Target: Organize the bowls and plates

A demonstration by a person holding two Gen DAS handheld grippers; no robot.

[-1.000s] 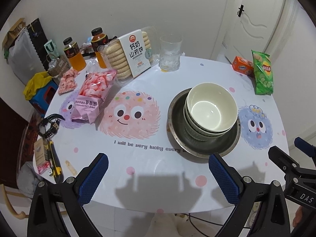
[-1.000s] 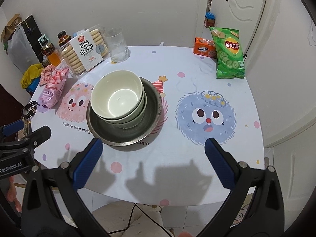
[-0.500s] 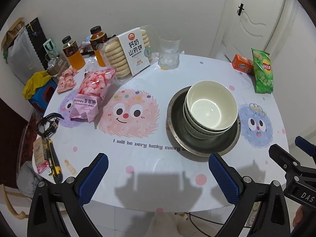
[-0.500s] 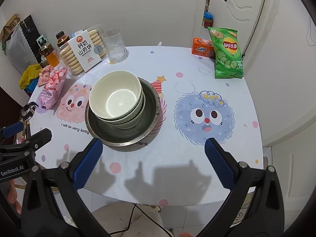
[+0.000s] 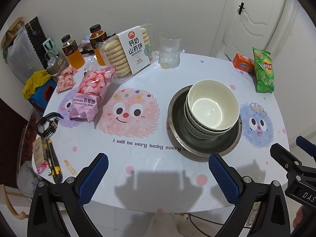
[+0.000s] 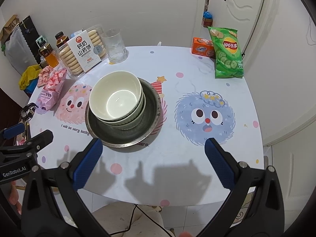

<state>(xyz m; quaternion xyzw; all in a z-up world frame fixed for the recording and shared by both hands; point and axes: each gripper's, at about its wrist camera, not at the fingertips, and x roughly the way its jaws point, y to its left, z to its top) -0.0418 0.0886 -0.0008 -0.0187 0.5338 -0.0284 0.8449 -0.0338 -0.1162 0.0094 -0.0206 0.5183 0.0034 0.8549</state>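
Observation:
A stack of pale bowls [image 5: 212, 107] sits inside a metal plate [image 5: 175, 130] on the white printed table [image 5: 150, 169]. The stack [image 6: 116, 98] and the plate [image 6: 152, 106] also show in the right wrist view. My left gripper [image 5: 158, 161] is open and empty, held above the table's near edge, to the front left of the plate. My right gripper [image 6: 153, 146] is open and empty, to the front right of the plate. Each gripper shows at the edge of the other's view.
At the back left stand a biscuit box [image 5: 130, 54], a glass [image 5: 169, 50], two juice bottles [image 5: 72, 52] and a pink snack bag [image 5: 90, 92]. A green chip bag [image 6: 226, 52] and an orange box [image 6: 201, 48] lie at the back right. A watch [image 5: 47, 124] lies at the left edge.
Both grippers have drifted slightly; the bowls and plate have not moved. Both grippers stay open.

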